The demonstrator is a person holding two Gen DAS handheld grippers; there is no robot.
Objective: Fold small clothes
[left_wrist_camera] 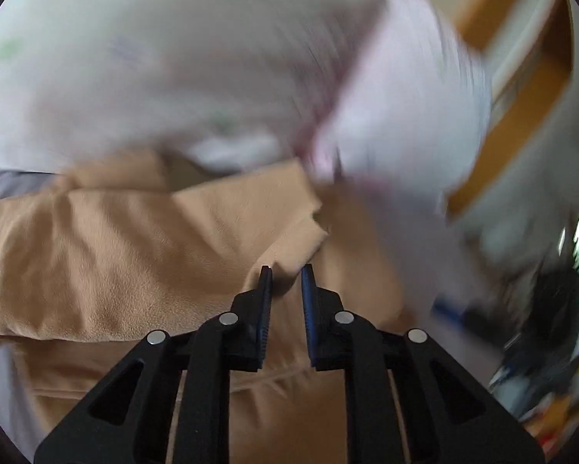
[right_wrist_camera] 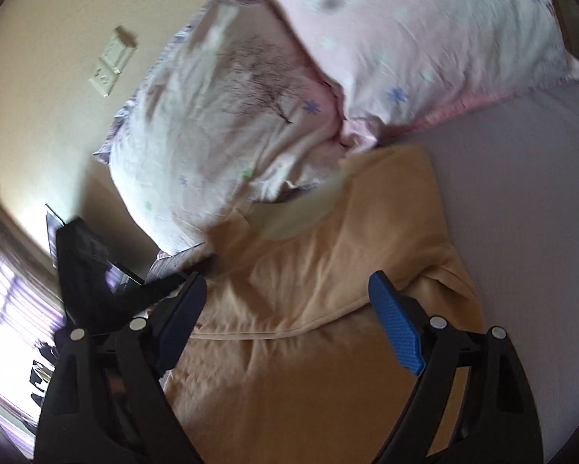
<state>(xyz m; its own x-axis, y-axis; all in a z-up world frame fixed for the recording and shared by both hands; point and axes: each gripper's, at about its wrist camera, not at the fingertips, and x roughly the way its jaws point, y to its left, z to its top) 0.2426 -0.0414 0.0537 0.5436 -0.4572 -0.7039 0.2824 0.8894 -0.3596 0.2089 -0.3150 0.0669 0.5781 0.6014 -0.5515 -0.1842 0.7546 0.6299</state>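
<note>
A tan garment lies on a pale lilac bed sheet, partly folded, with a flap laid over its body. My left gripper is nearly closed, with a fold of the tan garment between its blue pads. In the right wrist view the same tan garment fills the lower middle. My right gripper is wide open just above it, holding nothing. The left gripper's black body shows at the left of that view.
Two pale pink pillows with small flower prints lie at the head of the bed, just beyond the garment. A cream wall with a socket plate is behind them. A bright window is at the left. A wooden frame is at the right.
</note>
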